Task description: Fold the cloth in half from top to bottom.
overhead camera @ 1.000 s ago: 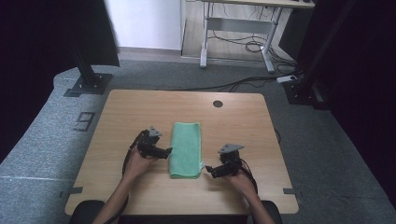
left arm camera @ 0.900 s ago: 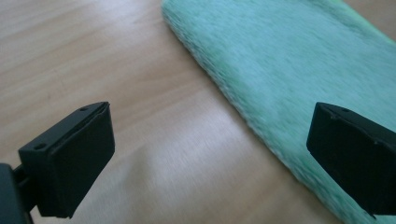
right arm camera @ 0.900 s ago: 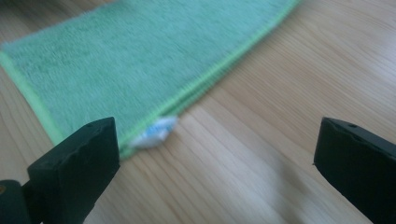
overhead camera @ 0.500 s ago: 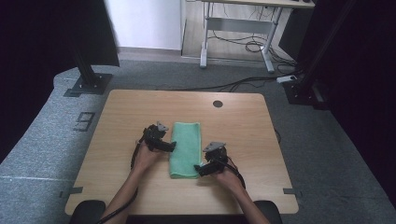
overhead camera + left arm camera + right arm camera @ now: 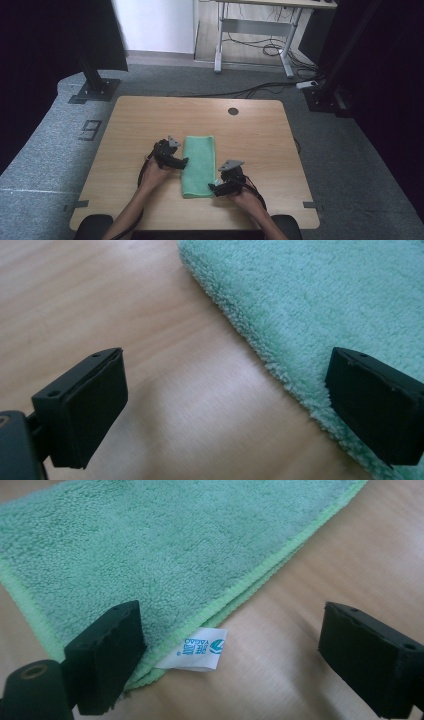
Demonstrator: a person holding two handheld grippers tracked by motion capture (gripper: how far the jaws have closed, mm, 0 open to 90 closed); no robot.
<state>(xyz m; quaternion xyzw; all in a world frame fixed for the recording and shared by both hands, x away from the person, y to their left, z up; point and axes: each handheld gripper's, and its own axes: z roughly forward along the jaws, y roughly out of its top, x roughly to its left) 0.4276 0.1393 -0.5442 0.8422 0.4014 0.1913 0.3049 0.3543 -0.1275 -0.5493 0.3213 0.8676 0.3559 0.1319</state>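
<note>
A folded green towel [image 5: 199, 166] lies flat near the middle of the wooden table [image 5: 260, 135], its long side running away from the person. A white label [image 5: 198, 649] sticks out from the stitched edge at its near right corner. The right gripper [image 5: 218, 188] sits at that corner, jaws spread wide though just closing a little, one over the cloth, one over bare wood, the label between them. The left gripper [image 5: 184, 162] straddles the towel's left edge, jaws spread, gripping nothing.
</note>
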